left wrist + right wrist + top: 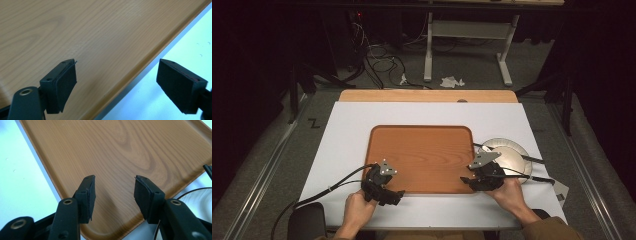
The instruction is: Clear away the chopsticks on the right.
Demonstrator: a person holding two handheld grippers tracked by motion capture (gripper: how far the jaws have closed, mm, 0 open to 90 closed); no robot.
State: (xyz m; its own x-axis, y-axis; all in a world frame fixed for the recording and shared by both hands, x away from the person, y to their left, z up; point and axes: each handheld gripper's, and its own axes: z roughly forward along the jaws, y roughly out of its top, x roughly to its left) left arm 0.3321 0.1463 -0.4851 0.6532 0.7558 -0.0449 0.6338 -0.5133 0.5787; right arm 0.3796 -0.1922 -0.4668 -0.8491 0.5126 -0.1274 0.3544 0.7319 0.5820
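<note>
A bare wooden tray (pixel 422 150) lies in the middle of the table on a white sheet (pixel 352 125). My left gripper (pixel 388 188) is at the tray's near left corner. In the left gripper view it (pixel 116 85) stands open, one jaw over the tray (pixel 87 30) and the other over the white sheet (pixel 190 42), astride the rim. My right gripper (pixel 474 180) is at the near right corner. The right gripper view shows it (pixel 115 192) open above the tray (pixel 112 150), with nothing between the jaws.
Stacked pale plates (pixel 508 156) sit just right of the tray, with thin black sticks (pixel 532 160) lying across them; a plate's edge (pixel 200 200) appears beside my right gripper. The table's wooden far edge (pixel 427 96) lies beyond the sheet. Cables and a desk frame are on the floor behind.
</note>
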